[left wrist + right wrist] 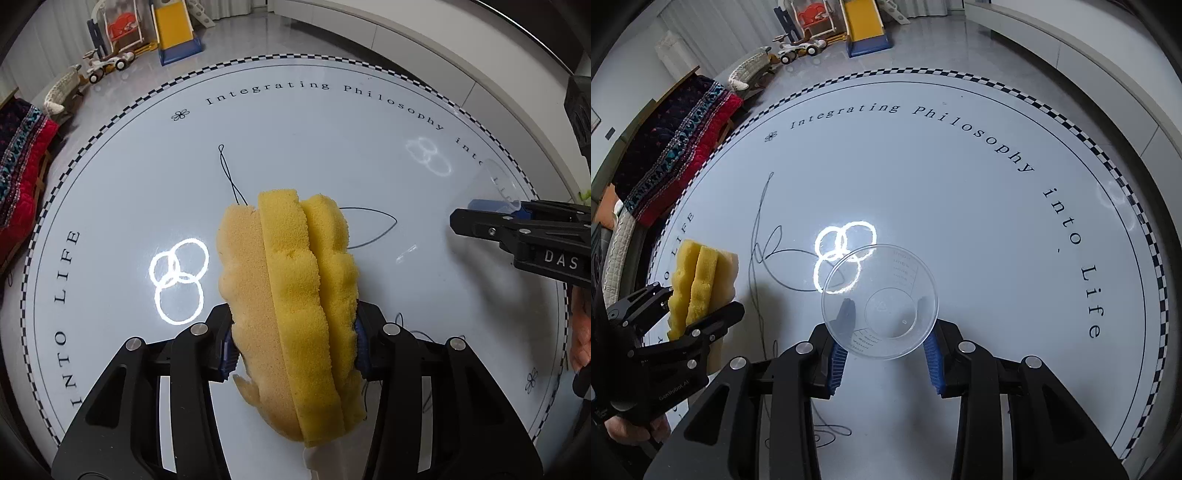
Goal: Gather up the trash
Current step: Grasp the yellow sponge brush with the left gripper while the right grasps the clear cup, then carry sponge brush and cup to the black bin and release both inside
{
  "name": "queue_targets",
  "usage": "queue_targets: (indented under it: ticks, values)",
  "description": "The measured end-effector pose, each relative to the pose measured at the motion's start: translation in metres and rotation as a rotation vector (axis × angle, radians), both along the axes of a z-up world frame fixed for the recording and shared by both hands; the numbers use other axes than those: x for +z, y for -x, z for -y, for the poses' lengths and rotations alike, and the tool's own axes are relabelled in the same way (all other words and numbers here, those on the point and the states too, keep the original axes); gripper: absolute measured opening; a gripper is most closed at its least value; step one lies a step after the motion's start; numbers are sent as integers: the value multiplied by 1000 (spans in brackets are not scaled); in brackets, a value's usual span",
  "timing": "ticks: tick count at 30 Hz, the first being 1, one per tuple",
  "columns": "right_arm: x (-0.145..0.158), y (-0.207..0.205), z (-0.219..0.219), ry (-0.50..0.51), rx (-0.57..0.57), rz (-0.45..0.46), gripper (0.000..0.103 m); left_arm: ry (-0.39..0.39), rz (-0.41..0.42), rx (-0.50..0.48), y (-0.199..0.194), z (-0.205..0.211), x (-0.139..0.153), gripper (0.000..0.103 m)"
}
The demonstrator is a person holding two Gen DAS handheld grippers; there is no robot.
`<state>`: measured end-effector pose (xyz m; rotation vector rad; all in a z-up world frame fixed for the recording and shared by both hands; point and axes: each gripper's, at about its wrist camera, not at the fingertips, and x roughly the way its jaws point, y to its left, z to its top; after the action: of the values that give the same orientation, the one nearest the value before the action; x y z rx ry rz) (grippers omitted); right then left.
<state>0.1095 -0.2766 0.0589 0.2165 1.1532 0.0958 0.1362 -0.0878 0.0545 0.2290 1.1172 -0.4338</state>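
Above the round table, the left tongs clamp a yellow sponge, its long axis pointing away along the fingers; the right tongs pinch a clear cup, mouth facing the camera.

"Integrating Philosophy into Life" round the table rim, "DAS" on right gripper, "GenRobot.AI" on left gripper

Round white bench, checker-edged, in a pale living room.
Glossy grey floor; yellow toy slide, ride-on car, red patterned quilt beyond; ring-lamp glare on the bench top.
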Motion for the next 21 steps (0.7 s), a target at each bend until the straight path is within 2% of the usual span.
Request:
queue_targets:
  ticks: [9, 21]
  values:
    - [22, 50, -43, -20, 64, 12, 38, 36, 34, 80, 53, -31, 29, 47]
    - [39, 140, -115, -1, 184, 28, 38, 81, 87, 205, 148, -95, 41, 47]
